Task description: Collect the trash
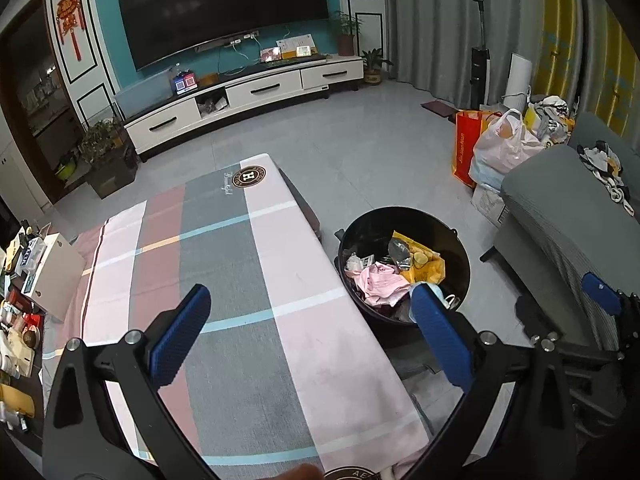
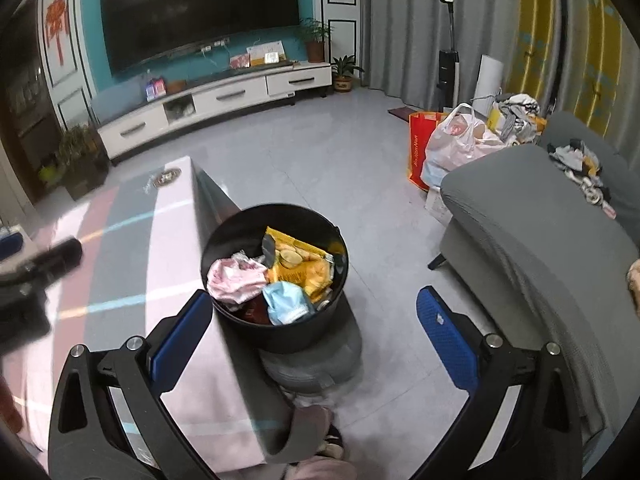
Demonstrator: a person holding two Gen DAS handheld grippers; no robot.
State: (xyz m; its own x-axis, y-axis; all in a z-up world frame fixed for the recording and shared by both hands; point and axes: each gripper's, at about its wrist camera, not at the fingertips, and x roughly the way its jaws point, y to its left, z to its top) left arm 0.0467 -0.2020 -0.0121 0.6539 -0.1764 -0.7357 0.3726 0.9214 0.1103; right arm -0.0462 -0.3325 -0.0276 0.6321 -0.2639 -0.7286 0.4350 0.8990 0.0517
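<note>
A black round bin [image 1: 460, 276] [image 2: 276, 332] stands on the floor beside the table's right edge. In it lie a yellow snack bag [image 2: 300, 264], a crumpled pink wrapper [image 2: 236, 280] and a light blue face mask [image 2: 286, 302]. My left gripper [image 1: 310, 332] is open and empty above the plaid tablecloth [image 1: 224, 280], its right finger over the bin's near rim. My right gripper [image 2: 314, 326] is open and empty, just above the bin's near side. The right gripper's blue pad also shows at the right edge of the left wrist view [image 1: 602, 294].
A grey sofa [image 2: 540, 232] stands to the right of the bin. Bags [image 2: 452, 144] stand on the floor behind it. Clutter and a white box [image 1: 56, 276] sit at the table's left end. A TV stand [image 1: 248, 96] runs along the far wall.
</note>
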